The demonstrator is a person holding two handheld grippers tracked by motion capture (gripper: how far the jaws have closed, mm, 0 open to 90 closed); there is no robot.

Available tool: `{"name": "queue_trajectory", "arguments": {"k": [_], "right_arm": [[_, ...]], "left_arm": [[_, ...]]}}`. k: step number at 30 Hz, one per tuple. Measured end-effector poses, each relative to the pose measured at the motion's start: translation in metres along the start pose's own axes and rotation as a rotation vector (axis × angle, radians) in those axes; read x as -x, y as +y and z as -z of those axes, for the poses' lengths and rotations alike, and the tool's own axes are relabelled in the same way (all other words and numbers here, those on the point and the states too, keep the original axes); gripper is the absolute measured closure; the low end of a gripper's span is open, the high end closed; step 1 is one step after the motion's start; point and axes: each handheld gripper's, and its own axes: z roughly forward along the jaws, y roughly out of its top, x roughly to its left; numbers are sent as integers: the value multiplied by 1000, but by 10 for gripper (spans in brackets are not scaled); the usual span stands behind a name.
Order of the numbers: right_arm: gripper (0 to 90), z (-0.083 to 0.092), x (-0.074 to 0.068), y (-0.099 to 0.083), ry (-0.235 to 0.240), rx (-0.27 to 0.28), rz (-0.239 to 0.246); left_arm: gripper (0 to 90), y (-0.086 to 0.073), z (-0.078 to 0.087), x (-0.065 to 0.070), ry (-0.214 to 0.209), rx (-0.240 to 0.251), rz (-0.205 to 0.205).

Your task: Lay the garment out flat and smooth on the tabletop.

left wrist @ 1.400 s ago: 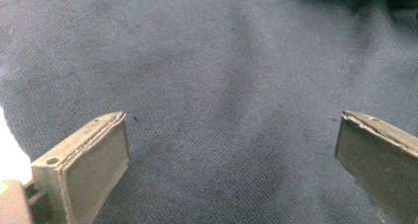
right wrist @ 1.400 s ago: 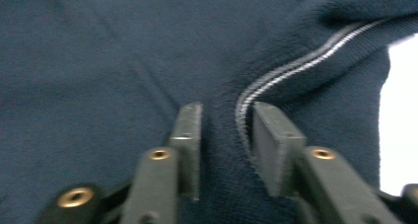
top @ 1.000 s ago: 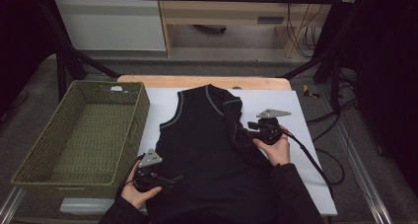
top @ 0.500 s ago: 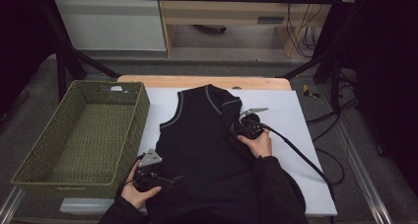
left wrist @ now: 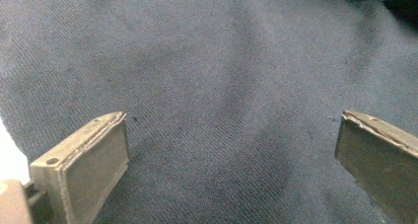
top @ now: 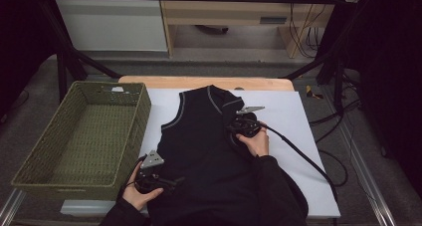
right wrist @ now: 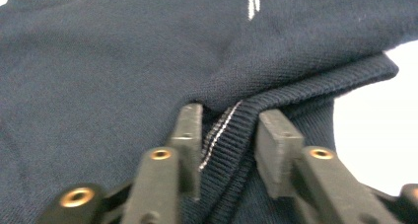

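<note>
Two grippers work a dark navy knitted sleeveless vest (top: 209, 151) lying flat on the white table sheet (top: 293, 136) beside a green woven basket (top: 84, 136) in the high view. The left gripper (left wrist: 231, 155) view shows jaws spread wide over soft, limp cloth. In the right gripper (right wrist: 229, 135) view the jaws have just been closing and pinch the ribbed armhole edge (right wrist: 276, 93), probably the firmest hold; no label or writing is readable.

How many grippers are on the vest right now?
2. The left gripper rests on the vest near its lower left edge, beside the basket. The right gripper sits at the vest's right armhole, its jaws pinching the ribbed trim.
</note>
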Motion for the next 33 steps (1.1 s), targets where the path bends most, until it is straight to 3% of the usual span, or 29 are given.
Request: {"name": "queue_trajectory", "arguments": {"k": [3, 8, 11, 13, 15, 17, 18, 19, 20, 21, 23, 26, 28, 31, 33], "right_arm": [[785, 2, 0, 2, -2, 19, -2], [807, 14, 2, 8, -32, 64, -15], [810, 27, 11, 17, -66, 98, -20], [811, 42, 26, 27, -130, 109, -13], [811, 68, 48, 41, -271, 139, 11], [785, 87, 65, 48, -379, 179, 41], [706, 93, 76, 49, -438, 139, 59], [589, 95, 83, 47, -457, 92, 46], [560, 98, 87, 44, -479, 82, 30], [545, 102, 88, 39, -467, 111, 1], [462, 106, 85, 27, -392, 144, -43], [402, 109, 74, 11, -347, 120, -21], [358, 114, 65, -4, -280, 121, -25], [318, 123, 52, -25, -215, 110, -30], [300, 133, 46, -41, -186, 132, -45]], "left_arm": [[0, 0, 0, -1, 3, -2, 0], [0, 0, 0, -1, 5, -5, -2], [0, 0, 1, -1, 7, -2, 0], [0, 0, 2, -1, 7, 1, 0], [0, 0, 2, -2, 6, 2, -1], [0, 0, 2, -3, 8, 1, 0], [0, 0, 2, -2, 7, 0, -1], [0, 1, 3, -2, 7, 1, -1], [0, 1, 3, -1, 6, 2, -3], [0, 1, 4, 0, 6, 5, -3], [0, 2, 5, 1, 0, 1, -5], [0, 1, 6, 5, 11, -16, -16], [0, -1, 7, 8, 24, -37, -31], [0, -7, 9, 12, 21, -70, -34], [0, -10, 11, 14, 22, -85, -32]]}}
